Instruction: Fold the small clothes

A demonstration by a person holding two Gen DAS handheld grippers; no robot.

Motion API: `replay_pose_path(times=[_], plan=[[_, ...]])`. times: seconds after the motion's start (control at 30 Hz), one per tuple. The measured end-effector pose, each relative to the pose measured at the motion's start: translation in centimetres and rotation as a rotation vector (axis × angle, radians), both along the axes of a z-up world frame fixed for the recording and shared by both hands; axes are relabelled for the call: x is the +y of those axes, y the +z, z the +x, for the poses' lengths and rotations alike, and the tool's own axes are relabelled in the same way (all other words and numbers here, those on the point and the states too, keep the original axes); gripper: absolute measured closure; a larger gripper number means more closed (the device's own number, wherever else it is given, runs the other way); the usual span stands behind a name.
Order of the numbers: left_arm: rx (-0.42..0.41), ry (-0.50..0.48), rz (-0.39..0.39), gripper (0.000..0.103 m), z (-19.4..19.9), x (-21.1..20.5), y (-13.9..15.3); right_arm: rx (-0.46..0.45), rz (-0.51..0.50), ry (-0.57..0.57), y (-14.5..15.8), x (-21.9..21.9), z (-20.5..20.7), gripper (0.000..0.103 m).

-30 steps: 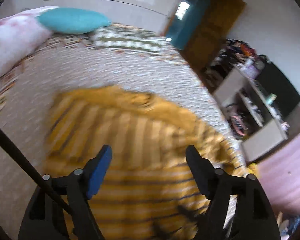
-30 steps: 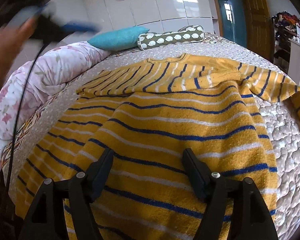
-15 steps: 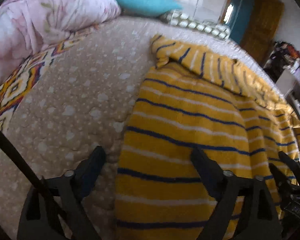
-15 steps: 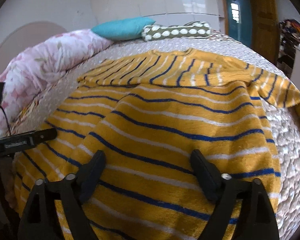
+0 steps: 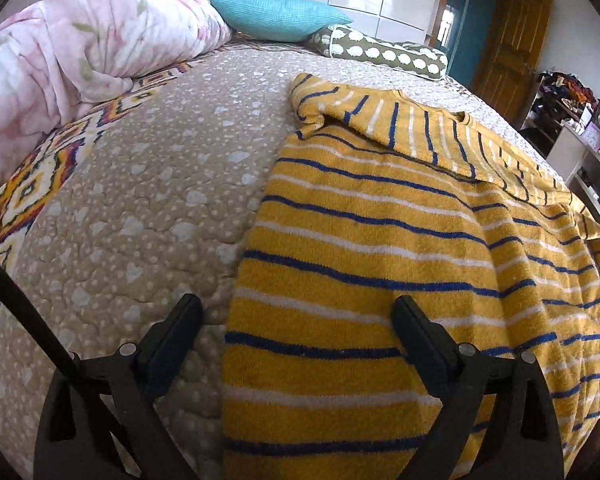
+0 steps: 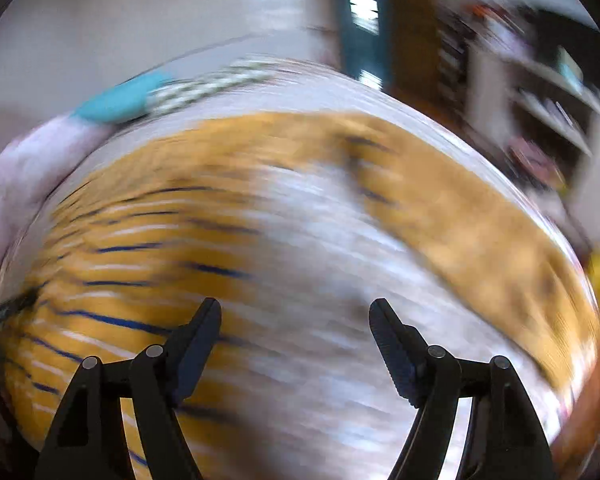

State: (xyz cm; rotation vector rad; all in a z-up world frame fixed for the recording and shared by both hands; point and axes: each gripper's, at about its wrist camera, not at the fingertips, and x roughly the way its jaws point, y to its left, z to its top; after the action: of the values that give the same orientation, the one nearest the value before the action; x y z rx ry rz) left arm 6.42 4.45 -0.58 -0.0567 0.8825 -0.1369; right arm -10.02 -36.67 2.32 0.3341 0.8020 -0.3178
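- Jaws of the left gripper (image 5: 296, 312) stand spread wide and are opening, pinching nothing; the left edge of the yellow striped sweater (image 5: 380, 248) runs up between them, with one jaw over the bare bedspread (image 5: 148, 200) and the other over the knit.
- Jaws of the right gripper (image 6: 296, 316) are also spread, closing a little, with nothing pressed between them; that view is badly smeared, so finer detail cannot be told.
- Between and ahead of the right jaws lies a pale stretch of bedspread (image 6: 320, 260), with sweater (image 6: 120, 240) to their left and a yellow band (image 6: 480, 232) curving off to their right.
- Ahead of the left jaws the sweater lies flat on the bed, its far part folded over, stripes there running lengthwise.
- Further out, left of the left jaws, a pink flowered quilt (image 5: 80, 52) is bunched at the bed's edge.
- Beyond the sweater, a turquoise pillow (image 5: 276, 16) and a spotted olive bolster (image 5: 384, 56) lie touching at the head of the bed.
- Far right, a wooden door (image 5: 508, 48) and cluttered shelves (image 5: 580, 128).
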Motion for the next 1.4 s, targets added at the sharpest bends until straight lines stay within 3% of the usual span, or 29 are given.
replay_pose_path(times=[0.03, 0.07, 0.1, 0.27, 0.5, 0.53, 0.57, 0.6, 0.63, 0.77, 0.9, 1.0, 1.1, 1.4], plan=[[0.001, 0.0, 0.002, 0.008, 0.0, 0.0, 0.0, -0.002, 0.052, -0.06, -0.6, -1.9, -1.6, 0.025], [0.001, 0.0, 0.0, 0.008, 0.0, 0.0, 0.0, -0.048, 0.125, -0.091, -0.8, -3.7, -3.3, 0.034], [0.0, 0.0, -0.001, 0.008, 0.0, 0.0, 0.0, -0.119, 0.21, -0.109, -0.8, -5.3, -5.4, 0.034], [-0.001, 0.001, 0.004, 0.008, -0.1, -0.1, 0.0, -0.138, 0.213, -0.288, -0.5, -8.6, -7.9, 0.031], [0.001, 0.0, 0.003, 0.008, -0.1, 0.0, 0.0, -0.182, 0.261, -0.385, 0.1, -12.1, -6.2, 0.03], [0.001, -0.001, 0.002, 0.008, -0.1, -0.1, 0.0, -0.176, 0.265, -0.39, 0.3, -12.6, -6.1, 0.044], [0.001, -0.001, 0.003, 0.008, -0.1, 0.0, 0.0, -0.163, 0.255, -0.398, 0.5, -13.1, -6.1, 0.075], [0.001, -0.001, 0.003, 0.008, -0.1, 0.0, 0.0, -0.13, 0.228, -0.405, 1.0, -14.0, -5.7, 0.09], [0.001, -0.001, 0.003, 0.008, -0.1, 0.0, 0.0, -0.124, 0.213, -0.412, 1.4, -14.8, -5.5, 0.096], [-0.001, 0.0, 0.0, 0.008, -0.1, 0.0, 0.1, -0.13, 0.067, -0.534, 4.8, -20.4, -5.5, 0.097], [-0.003, 0.0, -0.003, 0.008, -0.2, 0.0, 0.2, -0.108, 0.077, -0.564, 7.4, -24.2, -3.1, 0.098], [-0.003, 0.0, -0.002, 0.008, -0.2, 0.0, 0.1, -0.089, 0.01, -0.448, 9.4, -21.2, 1.0, 0.098], [-0.004, -0.001, -0.003, 0.008, -0.2, 0.0, 0.1, -0.098, 0.036, -0.279, 10.7, -16.3, 5.6, 0.098], [-0.026, -0.003, -0.062, 0.008, -0.5, 0.8, 0.4, -0.076, 0.065, 0.319, 10.5, 9.3, 24.0, 0.098]])
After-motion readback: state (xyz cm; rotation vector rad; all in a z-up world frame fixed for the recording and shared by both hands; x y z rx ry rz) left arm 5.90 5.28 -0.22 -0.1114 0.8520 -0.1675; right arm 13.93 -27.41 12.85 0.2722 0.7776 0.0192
